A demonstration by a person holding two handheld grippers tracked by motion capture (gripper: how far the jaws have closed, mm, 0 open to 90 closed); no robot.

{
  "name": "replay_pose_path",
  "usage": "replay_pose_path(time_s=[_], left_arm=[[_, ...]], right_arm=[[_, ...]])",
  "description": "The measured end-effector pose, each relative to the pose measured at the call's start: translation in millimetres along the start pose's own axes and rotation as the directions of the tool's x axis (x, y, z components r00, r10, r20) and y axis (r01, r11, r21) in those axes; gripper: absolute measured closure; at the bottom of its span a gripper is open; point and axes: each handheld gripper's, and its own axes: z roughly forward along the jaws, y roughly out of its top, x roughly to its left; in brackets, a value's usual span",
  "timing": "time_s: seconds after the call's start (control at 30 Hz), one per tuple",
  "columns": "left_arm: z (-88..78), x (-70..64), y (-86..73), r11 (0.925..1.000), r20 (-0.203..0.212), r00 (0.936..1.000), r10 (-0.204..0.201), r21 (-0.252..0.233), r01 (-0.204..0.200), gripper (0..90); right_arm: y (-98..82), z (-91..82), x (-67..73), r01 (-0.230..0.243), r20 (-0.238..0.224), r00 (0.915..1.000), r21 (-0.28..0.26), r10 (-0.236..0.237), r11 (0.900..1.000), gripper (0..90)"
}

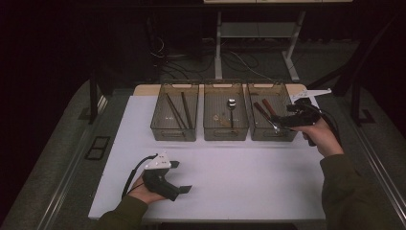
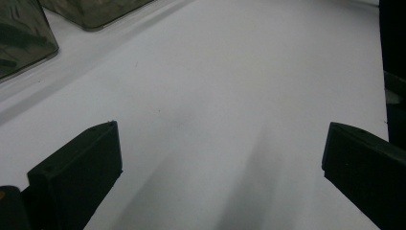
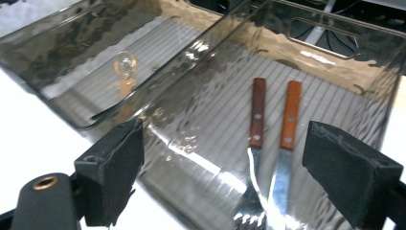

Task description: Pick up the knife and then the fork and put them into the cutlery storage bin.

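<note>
On the white table (image 1: pixel 230 182), the high view takes in three clear plastic bins standing in a row at the far edge. The left bin (image 1: pixel 174 132) holds two dark chopsticks (image 1: pixel 178 110) lying lengthwise. The middle bin (image 1: pixel 226 132) holds a spoon (image 1: pixel 231 105) with its bowl toward the far end. The right bin (image 1: pixel 273 135) holds two wooden-handled utensils (image 1: pixel 265 109).

The left gripper (image 1: pixel 182 176) rests on the near left part of the table, well apart from the bins, lying on its side in the person's hand. Its own camera gives what the high view cannot: both black jaws stand wide apart over bare white tabletop with nothing between them, and the corners of two bins sit at the upper left of that view.

The right gripper (image 1: pixel 283 122) hovers at the near right corner of the right bin. Its own camera looks down into that bin (image 3: pixel 335 43) and shows the two utensils (image 3: pixel 273 129) closely: reddish-brown wooden handles with small rivets, side by side and nearly parallel, metal blades running toward the camera and lying between the spread jaws but untouched by either pad. The right gripper (image 3: pixel 244 177) is released, gripping nothing. Through the bin wall that view also catches the spoon (image 3: pixel 125 64) in the neighbouring bin, its bowl glinting.
</note>
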Motion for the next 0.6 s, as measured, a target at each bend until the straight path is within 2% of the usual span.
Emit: replay_pose_path(time_s=[0.2, 0.4, 0.6], left_arm=[[-0.1, -0.1, 1.0, 1.0000, -0.001, 1.0000, -0.006, -0.005, 0.006, 0.0], [-1.0, -0.6, 0.5, 0.9999, -0.006, 0.9999, -0.013, -0.006, 0.013, 0.0], [-1.4, -0.9, 0.4, 0.9999, -0.007, 0.9999, -0.014, -0.007, 0.014, 0.0]], right_arm=[[-13.2, -8.7, 16.2, 0.029, -0.005, 0.9996, -0.023, -0.029, 0.999, 14.4], [-25.7, -18.9, 32.5, 0.042, -0.032, 0.9985, -0.080, -0.045, 0.996, 14.4], [-45.3, -25.0, 49.6, 0.056, -0.060, 0.9963, -0.090, -0.061, 0.994, 14.4]])
